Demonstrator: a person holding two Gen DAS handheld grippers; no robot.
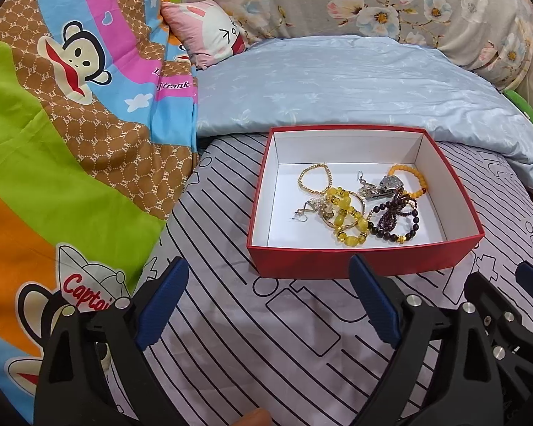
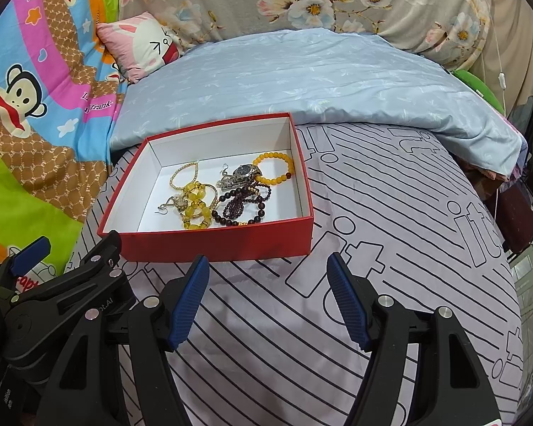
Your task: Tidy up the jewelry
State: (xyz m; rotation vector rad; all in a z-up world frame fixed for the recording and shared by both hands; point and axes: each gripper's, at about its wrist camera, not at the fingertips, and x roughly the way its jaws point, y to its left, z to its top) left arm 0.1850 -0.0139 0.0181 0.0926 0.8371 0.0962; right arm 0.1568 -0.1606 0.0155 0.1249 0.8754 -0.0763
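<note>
1. We see the jewelry (image 1: 359, 202) heaped in a tangle inside the red box (image 1: 337, 262) (none lies outside it).
2. Left gripper (image 1: 266, 301) and right gripper (image 2: 268, 301) hover before the box, jaws spread, empty.
3. Gathered, or awaiting sorting; we cannot tell.

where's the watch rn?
In the red box, right-rear of the pile: the watch lies beside the orange bracelet, above the dark beads; same in the right view.

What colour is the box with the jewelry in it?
The box is red outside and white inside, clearest in the left wrist view.
</note>
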